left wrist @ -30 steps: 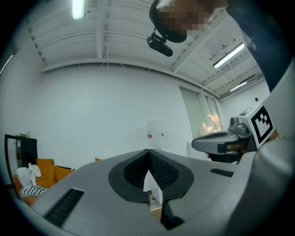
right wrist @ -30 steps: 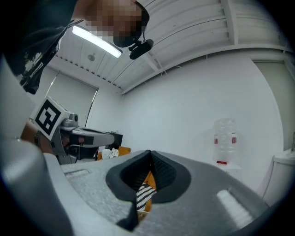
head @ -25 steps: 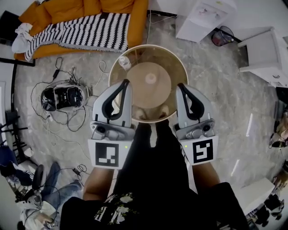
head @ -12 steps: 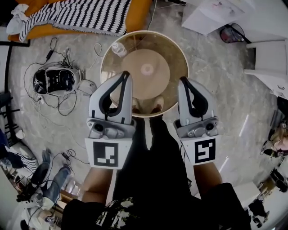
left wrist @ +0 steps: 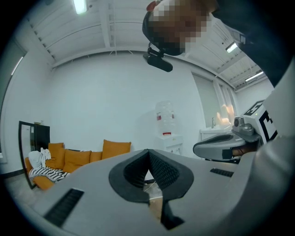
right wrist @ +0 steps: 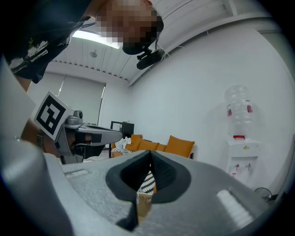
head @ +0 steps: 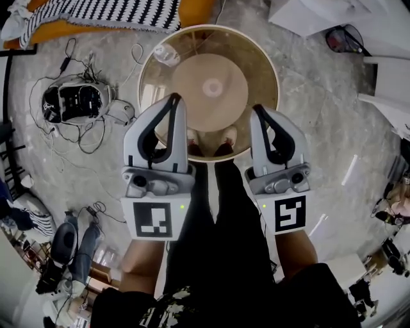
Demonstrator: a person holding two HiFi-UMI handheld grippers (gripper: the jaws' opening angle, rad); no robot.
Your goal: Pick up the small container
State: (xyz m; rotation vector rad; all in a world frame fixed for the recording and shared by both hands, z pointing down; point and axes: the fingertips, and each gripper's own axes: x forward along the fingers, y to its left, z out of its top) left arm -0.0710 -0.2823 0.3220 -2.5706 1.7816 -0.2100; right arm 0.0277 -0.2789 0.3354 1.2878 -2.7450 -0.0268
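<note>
And the picture had shifted since a second earlier: the round glass counter (head: 253,64) had swelled and climbed toward the top centre of the head view, while the orange sofa (head: 192,9) and its striped blanket (head: 115,11) had slipped almost off the upper edge. The two grippers had held their side-by-side formation in the middle of the frame throughout.

The left gripper (head: 174,99) sat left of centre, its tip over the counter's near-left part. The right gripper (head: 257,110) mirrored it right of centre, tip over the near-right part. Jaws together on both, nothing between them. Each gripper view showed the dark pads meeting at the tip with only the room behind.

The small container (head: 166,54), clear and pale, sat on the glass at the counter's upper left, just inside the rim. It was above the left gripper's tip in the frame and well apart from the right one. Untouched by either.

The person's shoes (head: 223,148) showed through the near edge of the glass, between the two grippers. Out at the upper left of the frame, a black-and-white device (head: 78,102) lay on the grey floor (head: 320,141) amid tangled cables (head: 67,48).
</note>
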